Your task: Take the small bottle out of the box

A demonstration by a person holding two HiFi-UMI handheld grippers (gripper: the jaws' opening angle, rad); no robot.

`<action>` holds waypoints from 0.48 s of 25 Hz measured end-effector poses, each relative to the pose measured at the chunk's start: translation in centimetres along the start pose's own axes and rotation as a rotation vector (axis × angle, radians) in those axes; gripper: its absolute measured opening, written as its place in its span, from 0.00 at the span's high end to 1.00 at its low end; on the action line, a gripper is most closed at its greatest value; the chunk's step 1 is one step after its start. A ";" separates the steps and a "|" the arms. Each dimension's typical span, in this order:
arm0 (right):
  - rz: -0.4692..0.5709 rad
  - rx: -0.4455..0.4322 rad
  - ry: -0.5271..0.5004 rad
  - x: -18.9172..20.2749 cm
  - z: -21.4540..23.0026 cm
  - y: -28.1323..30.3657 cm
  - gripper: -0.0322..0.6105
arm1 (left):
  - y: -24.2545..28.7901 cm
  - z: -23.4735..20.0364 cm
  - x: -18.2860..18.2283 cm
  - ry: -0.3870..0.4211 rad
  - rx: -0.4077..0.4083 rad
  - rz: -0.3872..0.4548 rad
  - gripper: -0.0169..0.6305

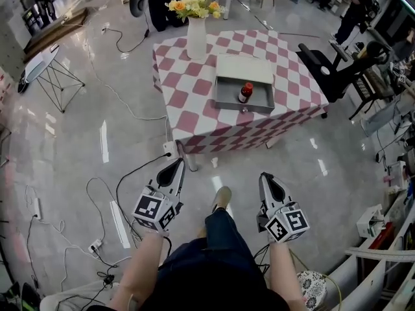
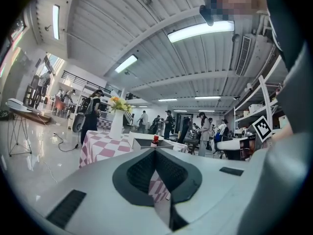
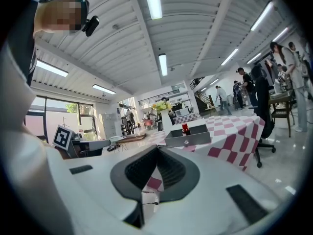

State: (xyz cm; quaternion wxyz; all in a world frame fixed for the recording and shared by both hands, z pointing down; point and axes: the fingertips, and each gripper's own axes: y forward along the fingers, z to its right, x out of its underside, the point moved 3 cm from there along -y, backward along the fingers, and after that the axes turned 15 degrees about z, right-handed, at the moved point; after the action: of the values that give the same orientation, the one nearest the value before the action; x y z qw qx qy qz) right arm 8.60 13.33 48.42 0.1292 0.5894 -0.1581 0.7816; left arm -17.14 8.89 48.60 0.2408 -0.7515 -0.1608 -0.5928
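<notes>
A small dark bottle with a red cap (image 1: pixel 245 92) stands upright inside an open grey box (image 1: pixel 227 86) on a table with a pink and white checked cloth (image 1: pixel 188 118). Both grippers hang low in front of the person's legs, well short of the table. The left gripper (image 1: pixel 179 162) is shut and holds nothing, and so is the right gripper (image 1: pixel 266 176). In the left gripper view the shut left gripper (image 2: pixel 155 150) points toward the distant bottle (image 2: pixel 155 140). In the right gripper view the shut right gripper (image 3: pixel 157 147) faces the box (image 3: pixel 188 138) and the bottle (image 3: pixel 185 129).
A white vase of flowers (image 1: pixel 196 34) stands on the table behind the box. A black office chair (image 1: pixel 331 70) is at the table's right. Cables (image 1: pixel 123 193) trail over the glossy floor, and a folding stand (image 1: pixel 45 67) is at the left. People stand in the background.
</notes>
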 end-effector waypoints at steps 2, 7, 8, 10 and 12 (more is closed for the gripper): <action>0.004 -0.008 0.006 0.0 0.6 1.4 0.94 | 0.8 -0.6 0.0 0.004 -0.007 0.002 0.97; 0.036 0.008 -0.047 -1.3 1.9 4.7 0.92 | 3.6 -2.0 -0.4 0.008 -0.020 0.007 0.97; 0.032 -0.004 -0.062 -1.5 2.2 5.3 0.88 | 4.4 -2.1 -0.4 0.006 -0.019 0.010 0.97; 0.010 -0.034 -0.081 -1.4 2.8 6.4 0.87 | 5.9 -1.9 -0.2 0.002 -0.011 0.009 0.97; 0.000 -0.048 -0.086 -1.5 3.7 7.6 0.90 | 7.6 -1.6 0.0 0.005 0.010 0.002 0.97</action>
State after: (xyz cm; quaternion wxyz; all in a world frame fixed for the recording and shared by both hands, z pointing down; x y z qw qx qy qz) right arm 9.30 4.84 47.15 0.1363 0.6193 -0.1825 0.7513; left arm -14.47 1.71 47.63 0.2458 -0.7488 -0.1625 -0.5938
